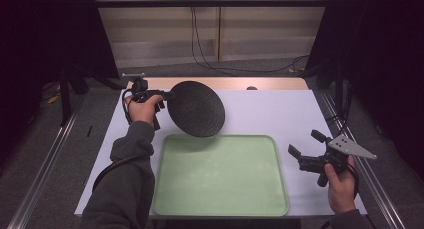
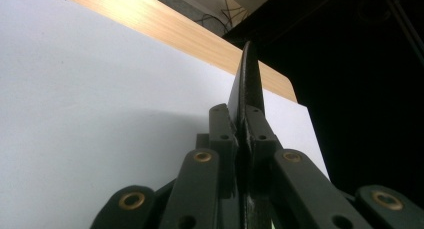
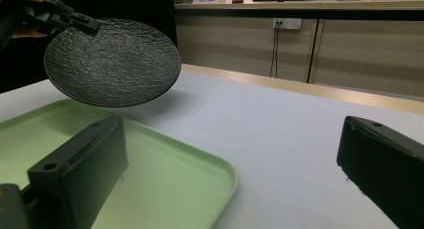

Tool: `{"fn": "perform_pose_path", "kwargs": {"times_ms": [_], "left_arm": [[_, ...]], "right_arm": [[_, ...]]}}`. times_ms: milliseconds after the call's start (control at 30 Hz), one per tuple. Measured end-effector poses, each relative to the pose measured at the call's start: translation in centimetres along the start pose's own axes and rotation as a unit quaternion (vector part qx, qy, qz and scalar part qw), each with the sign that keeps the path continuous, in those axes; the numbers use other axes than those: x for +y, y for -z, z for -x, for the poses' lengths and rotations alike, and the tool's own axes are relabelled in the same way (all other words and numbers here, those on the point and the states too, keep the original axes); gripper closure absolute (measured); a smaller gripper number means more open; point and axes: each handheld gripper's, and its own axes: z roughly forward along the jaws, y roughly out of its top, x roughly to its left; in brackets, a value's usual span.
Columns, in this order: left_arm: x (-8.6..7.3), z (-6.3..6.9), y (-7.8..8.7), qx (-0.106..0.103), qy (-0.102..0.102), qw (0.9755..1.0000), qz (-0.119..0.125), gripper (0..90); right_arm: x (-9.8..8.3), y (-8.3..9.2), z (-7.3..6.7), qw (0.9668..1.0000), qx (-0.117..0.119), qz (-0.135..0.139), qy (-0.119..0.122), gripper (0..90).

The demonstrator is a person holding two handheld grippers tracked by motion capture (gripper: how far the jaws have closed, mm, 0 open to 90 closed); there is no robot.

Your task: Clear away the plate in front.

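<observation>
A round black textured plate (image 1: 196,108) hangs tilted in the air above the table, over the far left corner of a pale green tray (image 1: 220,175). My left gripper (image 1: 169,95) is shut on the plate's left rim; in the left gripper view the plate (image 2: 248,84) stands edge-on between the two pads (image 2: 220,126). The right gripper view has the plate (image 3: 112,62) at upper left, with the left gripper (image 3: 82,21) clamped on its rim. My right gripper (image 1: 305,144) stands open, nothing between its jaws, just right of the tray (image 3: 165,179).
A white mat (image 1: 270,111) covers the table, with a strip of bare wood (image 1: 235,83) along the far edge. A small dark object (image 1: 252,88) lies at that edge. Metal rails run along both sides of the table. Black cables hang down the back wall.
</observation>
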Motion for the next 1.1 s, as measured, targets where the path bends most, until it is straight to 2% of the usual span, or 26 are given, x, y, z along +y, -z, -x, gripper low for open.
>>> {"fn": "perform_pose_path", "kwargs": {"times_ms": [100,200,233,300,433,467,533,567,767,833,867,1100], "left_arm": [[-0.3,0.2,0.3,-0.007,-0.003,0.9999,-0.012,85.5],[-0.5,0.3,0.5,-0.005,-0.008,0.9998,-0.016,85.4],[-0.7,0.6,0.6,-0.012,-0.013,0.9997,-0.019,85.4],[-0.7,0.7,0.8,-0.011,-0.015,0.9995,-0.025,85.3],[-1.2,1.2,1.1,-0.026,-0.022,0.9988,-0.035,85.4],[-1.3,1.3,1.1,-0.024,-0.027,0.9987,-0.037,85.4],[-1.4,1.4,1.1,-0.03,-0.024,0.9986,-0.036,85.4],[-1.6,1.6,1.2,-0.031,-0.032,0.9981,-0.043,85.4],[-2.4,2.2,1.5,-0.041,-0.041,0.9966,-0.058,85.4],[-2.5,2.3,1.5,-0.037,-0.043,0.9965,-0.062,85.4],[-2.8,2.5,1.5,-0.043,-0.046,0.996,-0.063,85.4],[-3.6,2.7,1.8,-0.055,-0.05,0.9942,-0.078,85.3]], "right_arm": [[0.0,0.0,-0.1,1.0,0.001,0.002,-0.002,0.0],[0.0,-0.1,-0.1,1.0,0.0,0.001,-0.001,0.0],[0.0,-0.1,-0.1,1.0,0.002,0.0,0.001,0.0],[0.0,-0.1,-0.1,1.0,0.002,0.001,0.0,0.0],[0.0,-0.1,-0.1,1.0,0.006,0.001,0.003,0.0],[0.0,-0.1,-0.1,1.0,0.006,0.002,0.003,0.0],[0.0,-0.1,-0.2,1.0,0.006,0.002,0.002,0.0],[0.0,-0.1,-0.2,1.0,0.004,0.002,0.001,0.0],[0.0,-0.1,-0.2,1.0,0.007,0.001,0.004,0.0],[0.0,-0.1,-0.2,1.0,0.007,0.0,0.002,0.0],[0.0,-0.1,-0.2,1.0,0.008,0.002,0.004,0.0],[0.0,-0.1,-0.2,1.0,0.006,0.002,0.004,0.0]]}}
